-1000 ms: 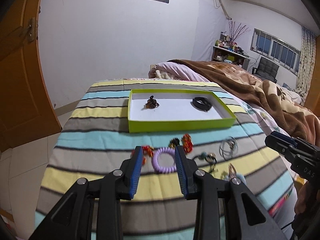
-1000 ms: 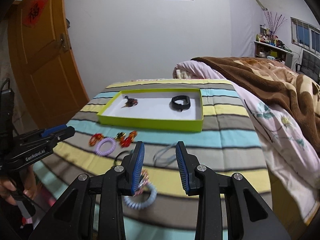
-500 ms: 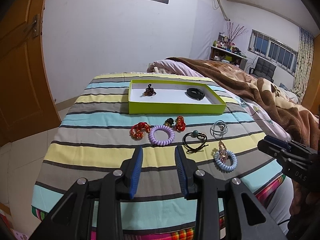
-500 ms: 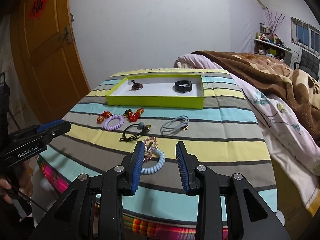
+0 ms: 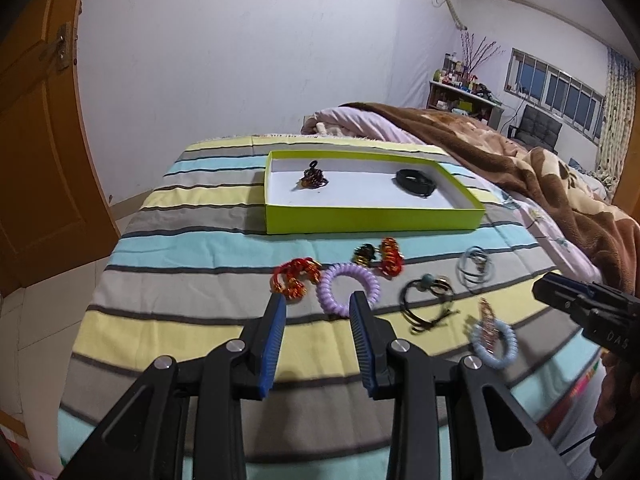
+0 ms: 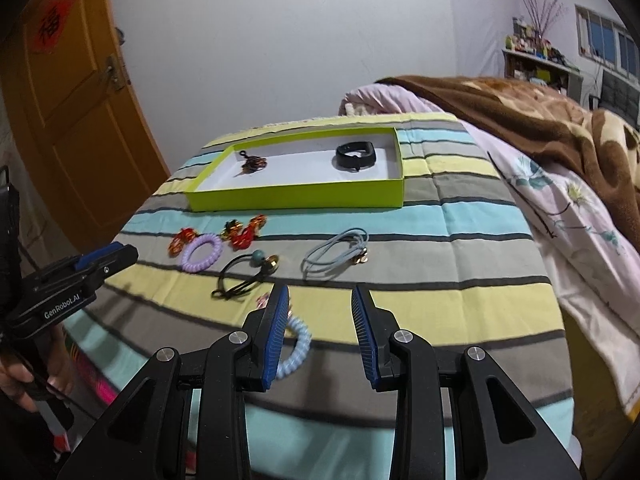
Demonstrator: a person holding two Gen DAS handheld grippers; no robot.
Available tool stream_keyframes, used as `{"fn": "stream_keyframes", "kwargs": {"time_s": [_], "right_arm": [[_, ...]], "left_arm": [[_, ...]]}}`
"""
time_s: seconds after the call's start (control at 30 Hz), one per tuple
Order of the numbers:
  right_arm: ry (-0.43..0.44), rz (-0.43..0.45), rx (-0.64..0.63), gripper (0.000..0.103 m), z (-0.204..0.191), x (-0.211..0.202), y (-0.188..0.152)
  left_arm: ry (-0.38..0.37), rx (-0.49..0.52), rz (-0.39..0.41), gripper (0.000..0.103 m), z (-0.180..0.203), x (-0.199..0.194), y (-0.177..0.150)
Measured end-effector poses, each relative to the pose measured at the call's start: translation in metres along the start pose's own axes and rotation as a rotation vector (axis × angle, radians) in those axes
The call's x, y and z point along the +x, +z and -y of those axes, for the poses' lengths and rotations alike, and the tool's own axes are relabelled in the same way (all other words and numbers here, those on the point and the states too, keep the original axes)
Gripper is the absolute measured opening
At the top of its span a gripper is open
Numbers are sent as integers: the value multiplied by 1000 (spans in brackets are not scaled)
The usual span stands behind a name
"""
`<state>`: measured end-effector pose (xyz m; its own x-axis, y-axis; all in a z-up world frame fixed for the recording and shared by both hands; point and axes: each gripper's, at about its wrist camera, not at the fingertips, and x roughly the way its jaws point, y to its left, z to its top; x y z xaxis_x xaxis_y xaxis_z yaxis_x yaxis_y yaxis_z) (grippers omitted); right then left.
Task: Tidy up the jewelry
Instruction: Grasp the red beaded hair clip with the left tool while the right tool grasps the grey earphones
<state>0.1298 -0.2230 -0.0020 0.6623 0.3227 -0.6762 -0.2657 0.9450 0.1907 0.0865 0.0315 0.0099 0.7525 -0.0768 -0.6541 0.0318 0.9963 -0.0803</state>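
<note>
Claws both hovering spread, empty: left claw (image 5: 318, 306) lining up over purple coil tie (image 5: 347, 289). Next probably dropping, pinching, carrying into green tray (image 5: 372, 220).

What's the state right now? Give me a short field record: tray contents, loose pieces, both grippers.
tray: green tray on striped cloth
in tray: dark beaded piece; black band
loose, near tray: two red ornaments, purple coil ring, grey cord loop
loose, nearer: black cord with bead, blue coil ring
left gripper: open, empty, facing purple coil ring
right gripper: open, empty, beside blue coil ring
</note>
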Motion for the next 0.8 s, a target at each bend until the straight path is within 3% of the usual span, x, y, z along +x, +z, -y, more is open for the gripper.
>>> {"fn": "stream_keyframes", "kwargs": {"time_s": [0.43, 0.73, 0.8], "right_arm": [[-45, -71, 38, 34, 20, 56, 26], [-70, -132, 23, 34, 19, 79, 28], [-78, -132, 20, 31, 19, 81, 29]], "left_arm": [[3, -34, -103, 34, -22, 58, 13], [9, -54, -154, 34, -24, 75, 16], [28, -42, -155, 30, -21, 76, 16]]}}
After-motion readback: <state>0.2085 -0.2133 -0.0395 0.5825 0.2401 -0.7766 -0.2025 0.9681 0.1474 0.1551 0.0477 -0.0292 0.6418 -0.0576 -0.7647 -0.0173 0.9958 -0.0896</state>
